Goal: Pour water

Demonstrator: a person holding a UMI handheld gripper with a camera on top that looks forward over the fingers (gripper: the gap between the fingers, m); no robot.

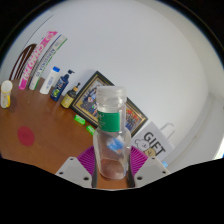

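- Your tongs [112, 170] are closed on the clear plastic bottle [110, 135]: both purple pads [98, 160] press against its lower body, one on each side, with no gap visible at either side.
- Note that the bottle stands upright between the fingers, with its white cap [110, 98] on and a green and blue label [112, 130] around its middle.
- You cannot tell from this view whether the bottle's base rests on the wooden table [40, 140] or hangs above it; the base is hidden between the fingers.
- Water level inside the bottle is not readable here.
- Behind the bottle, to its left, a framed picture [95, 95] leans against the white wall [140, 50].
- Left of the bottle, farther along the wall, you see a row of toiletry containers: a yellow-bodied one [68, 98], a white bottle with a blue cap [58, 82], and tall pink and white tubes [35, 62].
- At the far end of that row, well apart from the bottle, stands a small yellow container [6, 93].
- On the table to the left of the bottle lies a flat pink disc [26, 135].
- To the right of the bottle, near the right finger, stands a white box printed "GIFT" [152, 142].
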